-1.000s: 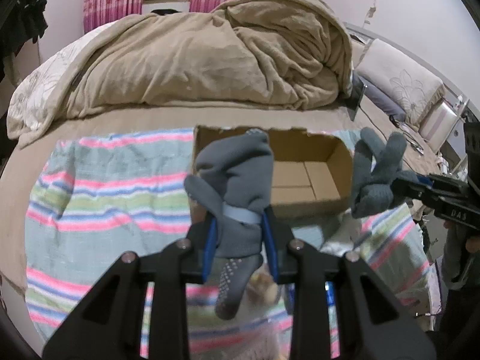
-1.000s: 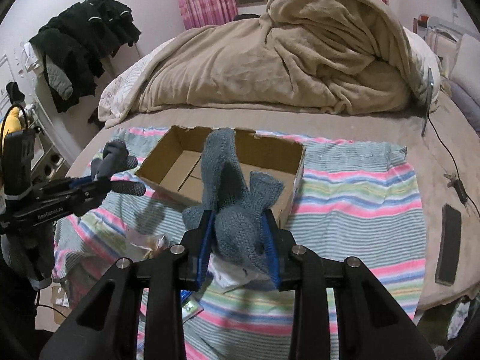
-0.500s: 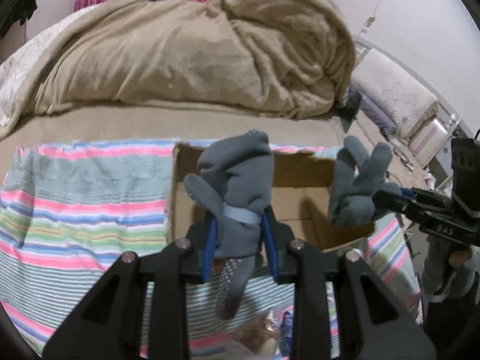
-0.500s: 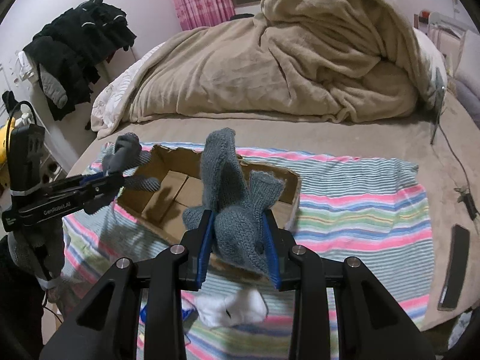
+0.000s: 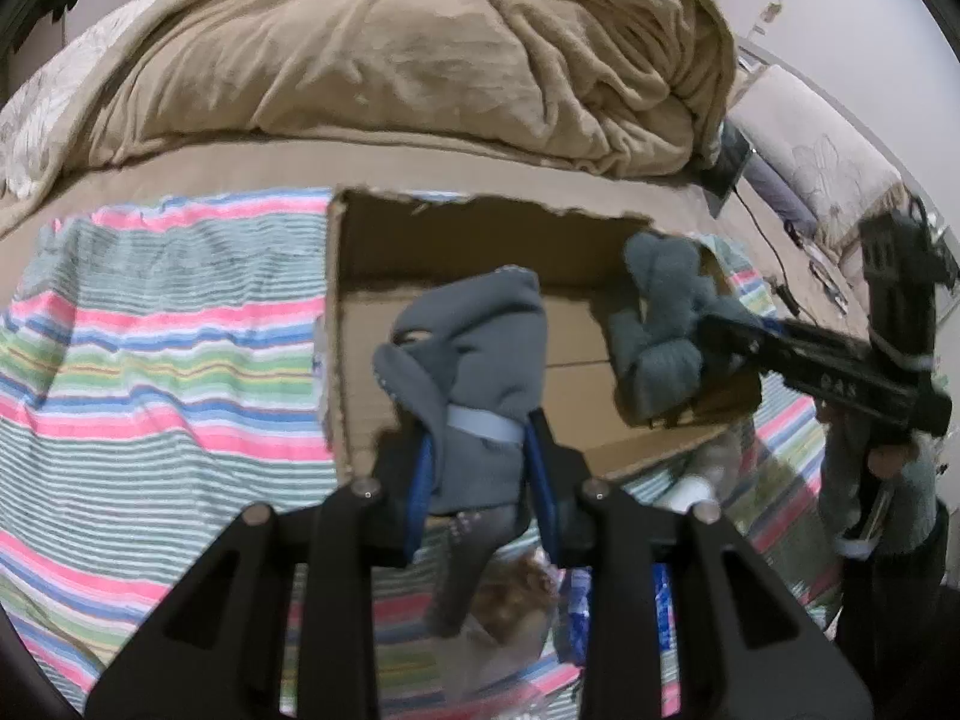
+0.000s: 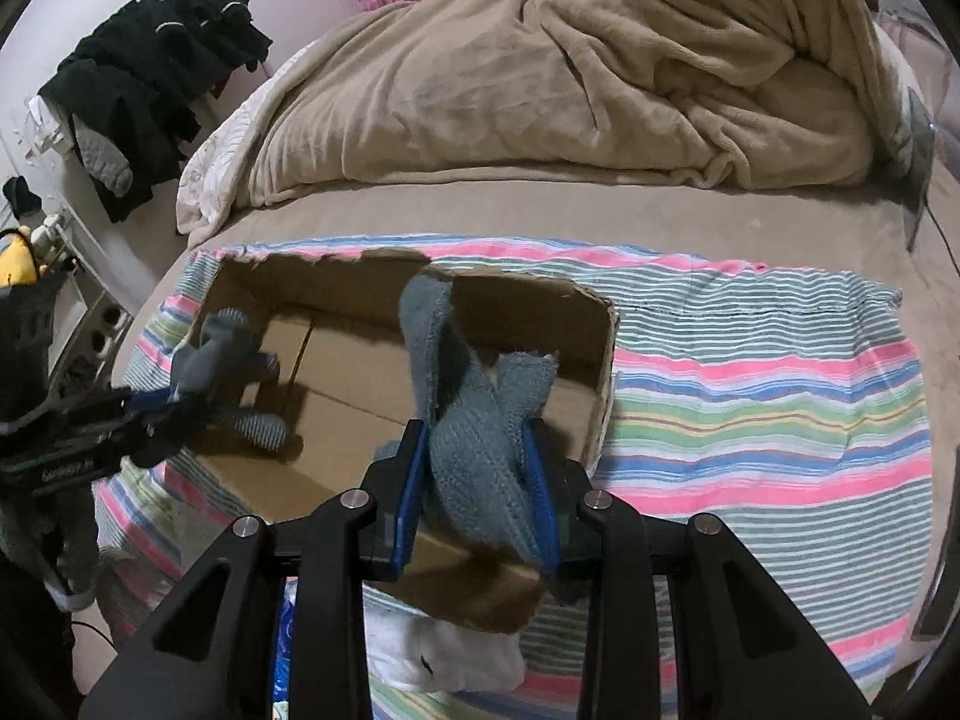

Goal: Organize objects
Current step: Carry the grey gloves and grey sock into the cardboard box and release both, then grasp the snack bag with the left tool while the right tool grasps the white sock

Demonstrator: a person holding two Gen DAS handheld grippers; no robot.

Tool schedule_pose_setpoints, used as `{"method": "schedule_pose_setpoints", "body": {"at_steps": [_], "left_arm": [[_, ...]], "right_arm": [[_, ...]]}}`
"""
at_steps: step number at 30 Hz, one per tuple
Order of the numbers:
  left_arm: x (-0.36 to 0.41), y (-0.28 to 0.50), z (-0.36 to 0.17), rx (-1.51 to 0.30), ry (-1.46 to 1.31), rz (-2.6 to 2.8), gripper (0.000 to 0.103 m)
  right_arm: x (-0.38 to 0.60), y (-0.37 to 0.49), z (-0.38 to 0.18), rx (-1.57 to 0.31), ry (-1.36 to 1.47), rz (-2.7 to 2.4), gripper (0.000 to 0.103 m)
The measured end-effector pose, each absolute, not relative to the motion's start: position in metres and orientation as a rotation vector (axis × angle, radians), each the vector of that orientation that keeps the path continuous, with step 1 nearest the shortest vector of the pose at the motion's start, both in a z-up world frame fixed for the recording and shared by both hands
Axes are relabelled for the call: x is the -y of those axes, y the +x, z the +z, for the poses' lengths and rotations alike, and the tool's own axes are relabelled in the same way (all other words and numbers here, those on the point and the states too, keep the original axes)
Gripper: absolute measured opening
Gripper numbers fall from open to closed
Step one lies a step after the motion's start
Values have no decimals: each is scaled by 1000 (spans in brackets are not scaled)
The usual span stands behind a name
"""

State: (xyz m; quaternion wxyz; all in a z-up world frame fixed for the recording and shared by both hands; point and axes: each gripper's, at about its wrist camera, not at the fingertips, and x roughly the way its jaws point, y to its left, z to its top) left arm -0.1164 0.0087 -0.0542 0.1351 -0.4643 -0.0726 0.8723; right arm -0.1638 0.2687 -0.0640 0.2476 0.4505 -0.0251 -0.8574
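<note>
grey sock (image 5: 480, 360) clamped in left gripper (image 5: 483, 474) over the cardboard box (image 5: 384, 252); knit glove (image 6: 480, 420) clamped in right gripper (image 6: 477, 486) above the box's right side; box sits on striped cloth (image 5: 150, 360).

The left gripper (image 5: 480, 468), black with blue pads, is clamped on a smooth grey sock with a pale blue band and dotted sole (image 5: 474, 372), holding it over the near edge of an open brown cardboard box (image 5: 372, 240). From the right side, the right gripper (image 5: 714, 330) reaches in with a fuzzy grey-blue knitted sock (image 5: 660, 318) pinched between its fingers above the box's right end. The box rests on a pink, green and blue striped cloth (image 5: 150, 348) spread on a bed, with a rumpled tan blanket (image 5: 420, 48) heaped behind it.
</note>
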Motion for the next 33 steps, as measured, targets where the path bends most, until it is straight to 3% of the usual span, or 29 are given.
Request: {"method": "schedule_pose_setpoints", "body": {"at_steps": [7, 8, 10, 13, 33], "left_arm": [[-7, -120, -46, 156, -1350, 2590, 37], [-7, -120, -45, 151, -1348, 2595, 38], [-7, -119, -43, 134, -1347, 2606, 43], [-6, -115, -36, 128, -1324, 2635, 64], [0, -55, -6, 169, -1245, 2655, 68]], "right_arm": [[-262, -164, -58, 21, 1210, -2342, 35], [-263, -162, -58, 30, 1210, -2345, 38], [-263, -159, -56, 48, 1212, -2353, 57], [-263, -151, -49, 64, 1199, -2354, 73], [-271, -82, -6, 34, 1136, -2449, 74]]}}
